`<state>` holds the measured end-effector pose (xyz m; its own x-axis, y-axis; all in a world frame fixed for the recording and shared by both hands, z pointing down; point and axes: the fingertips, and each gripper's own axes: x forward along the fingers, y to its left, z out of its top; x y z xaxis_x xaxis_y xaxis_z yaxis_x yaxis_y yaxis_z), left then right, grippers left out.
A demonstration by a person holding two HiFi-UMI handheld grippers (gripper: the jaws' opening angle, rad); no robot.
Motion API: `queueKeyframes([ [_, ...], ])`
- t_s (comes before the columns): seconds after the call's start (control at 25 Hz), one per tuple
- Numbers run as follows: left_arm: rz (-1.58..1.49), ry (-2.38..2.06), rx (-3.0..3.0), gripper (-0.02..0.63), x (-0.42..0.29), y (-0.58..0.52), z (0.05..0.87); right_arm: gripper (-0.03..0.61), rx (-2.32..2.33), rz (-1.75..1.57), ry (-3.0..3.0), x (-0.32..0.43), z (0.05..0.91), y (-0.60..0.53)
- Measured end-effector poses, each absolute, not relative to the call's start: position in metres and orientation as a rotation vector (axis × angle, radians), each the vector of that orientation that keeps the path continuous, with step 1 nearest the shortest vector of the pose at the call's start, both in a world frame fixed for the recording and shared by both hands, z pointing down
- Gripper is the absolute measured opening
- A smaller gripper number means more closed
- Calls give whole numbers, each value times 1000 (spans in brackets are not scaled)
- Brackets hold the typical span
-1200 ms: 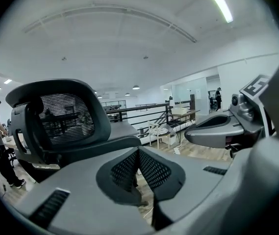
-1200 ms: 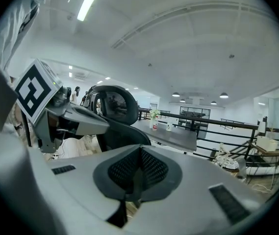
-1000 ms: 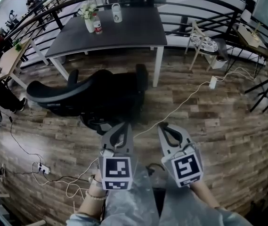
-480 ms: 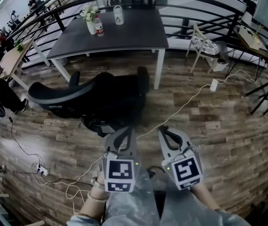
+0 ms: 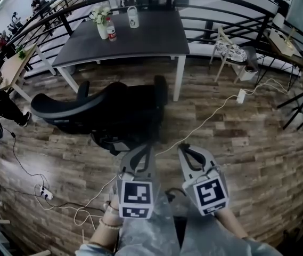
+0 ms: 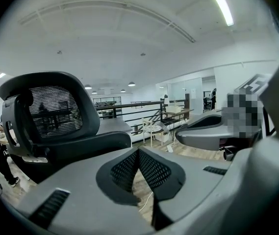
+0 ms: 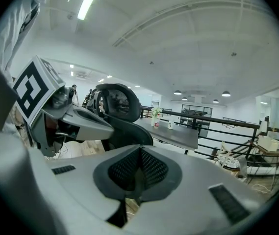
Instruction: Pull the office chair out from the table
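Note:
The black office chair (image 5: 106, 111) stands on the wood floor in front of the dark table (image 5: 151, 39), its mesh back turned to the left and its seat clear of the table's edge. My left gripper (image 5: 141, 152) and right gripper (image 5: 187, 150) hang side by side just short of the chair's base, both shut and empty, touching nothing. In the left gripper view the chair's headrest (image 6: 51, 112) fills the left, beyond my shut left gripper (image 6: 139, 153). In the right gripper view the chair (image 7: 120, 109) and table (image 7: 176, 135) lie beyond my shut right gripper (image 7: 140, 153).
A vase of flowers (image 5: 100, 19), a bottle (image 5: 111, 30) and a mug (image 5: 133, 16) stand on the table. A black railing (image 5: 231, 4) curves behind it. A light wooden chair (image 5: 228, 49) stands at the right. A white cable (image 5: 210, 116) and a power strip (image 5: 46, 193) lie on the floor.
My left gripper has drifted slightly to the right and nearer to me. The chair and my right gripper have not moved.

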<state>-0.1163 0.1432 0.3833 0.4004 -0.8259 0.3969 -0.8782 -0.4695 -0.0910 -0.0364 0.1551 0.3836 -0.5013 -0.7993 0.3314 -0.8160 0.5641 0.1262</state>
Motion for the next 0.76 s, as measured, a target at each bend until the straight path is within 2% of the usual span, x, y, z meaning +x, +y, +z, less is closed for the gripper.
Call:
queueKeyframes([
  [0.76,573,-1501,2527,6,-112,148,386,0,1284,71,-2449,-40,389,159],
])
